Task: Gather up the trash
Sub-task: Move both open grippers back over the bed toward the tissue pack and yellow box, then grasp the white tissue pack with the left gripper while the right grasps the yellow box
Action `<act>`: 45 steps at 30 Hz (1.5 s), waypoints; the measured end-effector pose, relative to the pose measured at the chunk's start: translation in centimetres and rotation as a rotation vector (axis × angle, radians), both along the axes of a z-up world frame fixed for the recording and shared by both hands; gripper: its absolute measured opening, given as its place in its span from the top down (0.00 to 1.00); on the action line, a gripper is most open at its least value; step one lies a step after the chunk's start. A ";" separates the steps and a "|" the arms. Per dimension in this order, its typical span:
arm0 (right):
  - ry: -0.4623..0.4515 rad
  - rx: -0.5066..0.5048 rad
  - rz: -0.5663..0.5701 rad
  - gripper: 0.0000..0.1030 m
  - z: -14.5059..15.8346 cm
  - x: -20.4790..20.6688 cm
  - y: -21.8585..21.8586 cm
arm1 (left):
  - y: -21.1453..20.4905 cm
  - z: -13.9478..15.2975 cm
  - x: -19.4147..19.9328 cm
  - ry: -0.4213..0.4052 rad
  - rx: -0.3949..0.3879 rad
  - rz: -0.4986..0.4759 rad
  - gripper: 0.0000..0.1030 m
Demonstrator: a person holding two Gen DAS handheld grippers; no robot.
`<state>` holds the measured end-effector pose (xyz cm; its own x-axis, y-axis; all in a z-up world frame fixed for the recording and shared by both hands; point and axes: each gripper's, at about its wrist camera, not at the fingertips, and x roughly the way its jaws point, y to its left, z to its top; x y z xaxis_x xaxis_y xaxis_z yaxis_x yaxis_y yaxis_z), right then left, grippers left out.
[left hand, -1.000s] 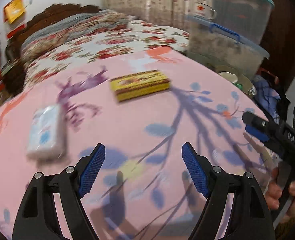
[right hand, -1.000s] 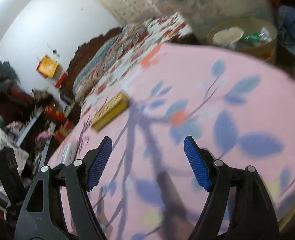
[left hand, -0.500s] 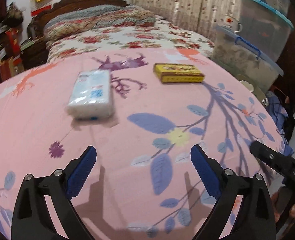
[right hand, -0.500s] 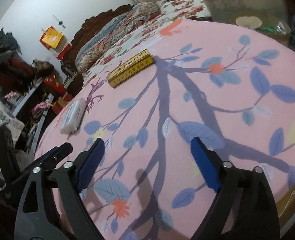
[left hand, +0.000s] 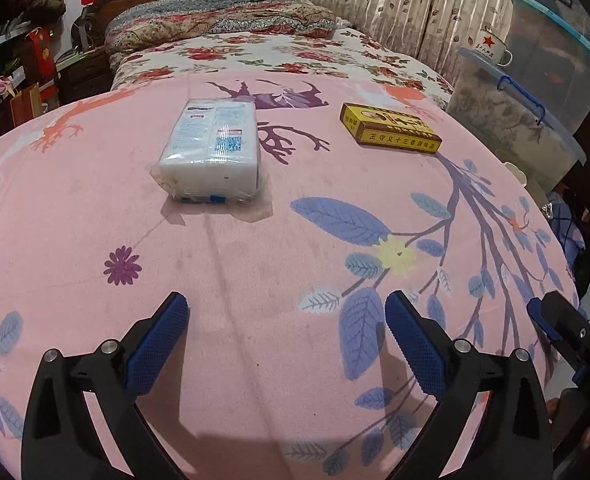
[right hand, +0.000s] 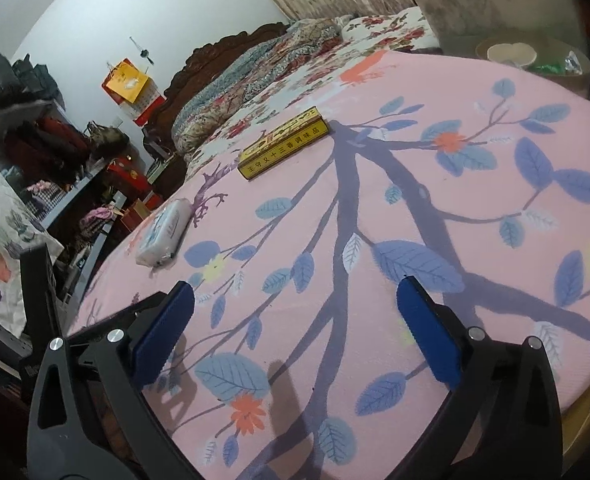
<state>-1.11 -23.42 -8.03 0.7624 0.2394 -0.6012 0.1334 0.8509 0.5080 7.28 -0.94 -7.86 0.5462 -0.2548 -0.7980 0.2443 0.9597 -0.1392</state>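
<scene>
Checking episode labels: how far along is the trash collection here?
Nothing collected yet. The tissue pack and yellow box both lie on the pink cloth. In hand: nothing; the left tool and right tool have just been opening, with nothing between their jaws. Left: pick up both items.

The right tongs are gaping empty, having just been opening, over the pink desk; a yellow box and tissue pack are lying beyond.

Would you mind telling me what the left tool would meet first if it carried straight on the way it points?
Probably the pink floral cloth: the open left tool points down at bare fabric, short of the white packet.
</scene>
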 end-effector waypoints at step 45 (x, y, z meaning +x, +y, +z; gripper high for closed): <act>0.283 -0.542 0.574 0.45 0.7 26.0 15.0 | 5.8 0.9 -0.4 -0.042 -0.248 0.188 0.08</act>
